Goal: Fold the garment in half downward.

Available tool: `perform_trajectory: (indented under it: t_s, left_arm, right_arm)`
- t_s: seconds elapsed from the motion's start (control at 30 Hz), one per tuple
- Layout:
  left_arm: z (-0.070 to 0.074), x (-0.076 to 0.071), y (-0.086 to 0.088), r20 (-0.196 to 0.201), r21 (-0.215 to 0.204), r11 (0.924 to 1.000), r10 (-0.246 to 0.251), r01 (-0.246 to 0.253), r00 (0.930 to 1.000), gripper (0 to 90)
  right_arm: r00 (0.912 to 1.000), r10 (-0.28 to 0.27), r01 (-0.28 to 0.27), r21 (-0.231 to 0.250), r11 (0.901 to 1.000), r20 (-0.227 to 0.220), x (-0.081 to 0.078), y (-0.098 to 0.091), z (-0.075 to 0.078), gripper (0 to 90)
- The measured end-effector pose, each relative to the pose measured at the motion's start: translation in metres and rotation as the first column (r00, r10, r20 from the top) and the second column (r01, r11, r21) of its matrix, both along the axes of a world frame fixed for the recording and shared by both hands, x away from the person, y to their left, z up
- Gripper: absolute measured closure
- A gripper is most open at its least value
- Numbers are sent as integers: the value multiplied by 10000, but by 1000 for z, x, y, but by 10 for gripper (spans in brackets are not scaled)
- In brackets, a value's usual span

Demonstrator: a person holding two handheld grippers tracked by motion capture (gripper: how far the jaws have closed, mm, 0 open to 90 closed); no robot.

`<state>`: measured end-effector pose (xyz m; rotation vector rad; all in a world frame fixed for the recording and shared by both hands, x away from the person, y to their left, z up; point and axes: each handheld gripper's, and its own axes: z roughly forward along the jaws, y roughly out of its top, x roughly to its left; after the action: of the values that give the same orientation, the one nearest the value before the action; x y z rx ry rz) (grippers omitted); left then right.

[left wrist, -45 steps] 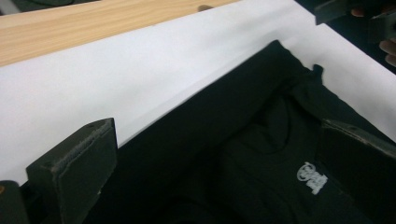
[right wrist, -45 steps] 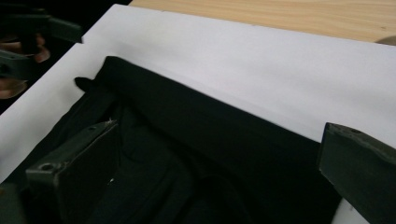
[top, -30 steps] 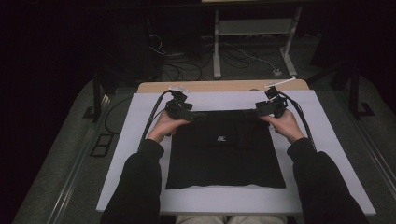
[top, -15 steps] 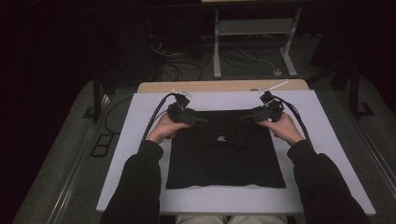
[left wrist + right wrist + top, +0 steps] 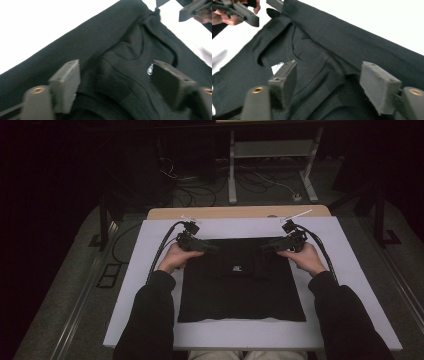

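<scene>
Black shirt (image 5: 240, 285) lies flat, collar pointing away from the person; both grippers' jaws, just closing, straddle its far corners ungripped

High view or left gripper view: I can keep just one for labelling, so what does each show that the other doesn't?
High view: the whole black garment flat on the white cover, both forearms, a metal stand beyond the table. Left gripper view: the neckline folds close up, between the left tool's jaws, which have just been closing, cloth between them but not pinched. Both: garment, its white label, the right tool.
</scene>
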<state>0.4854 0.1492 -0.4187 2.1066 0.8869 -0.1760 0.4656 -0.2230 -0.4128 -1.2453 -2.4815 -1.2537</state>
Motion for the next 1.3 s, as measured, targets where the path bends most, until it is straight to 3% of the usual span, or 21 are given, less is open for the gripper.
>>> perform_trajectory:
  t_s: [0.2, 0.37, 0.53, 0.8, 1.03, 1.07, 1.13, 1.3]
  left_arm:
    - [-8, 3, -1, -247, 55, 10000, 68, -66, 9997, 381]
    - [-10, 3, -1, -315, 51, 10000, -47, 49, 9995, 503]
    - [-10, 1, -2, -287, 186, 9995, -257, 263, 9993, 635]
    - [-13, 2, 1, -770, 34, 9991, -415, 419, 9962, 790]
    - [-3, -1, 1, -443, -61, 9988, -494, 491, 9978, 832]
    - [-2, -1, 1, -277, -56, 9985, -546, 545, 9981, 833]
    - [2, -3, 0, -308, -247, 9988, -442, 434, 9985, 833]
    - [8, -5, 1, -212, -254, 9989, -391, 386, 9990, 844]
  right_arm:
    - [9995, -238, 242, -165, 9996, 199, 3, 2, -3, 453]
    - [9991, -433, 433, -396, 9983, 25, 6, 2, -9, 568]
    - [9995, -257, 249, -474, 9986, -158, 5, 2, -13, 668]
    - [9999, -37, 23, -809, 9967, -167, 2, 9, -12, 832]
    - [9999, 63, -79, -1079, 9941, -147, -1, 7, -6, 853]
    - [10000, 21, -29, -1023, 9947, -82, -2, 7, -4, 854]
    - [10000, 5, 1, -914, 9958, 67, -4, 5, 1, 855]
    - [9998, -11, 27, -749, 9972, 214, -7, 4, 10, 855]
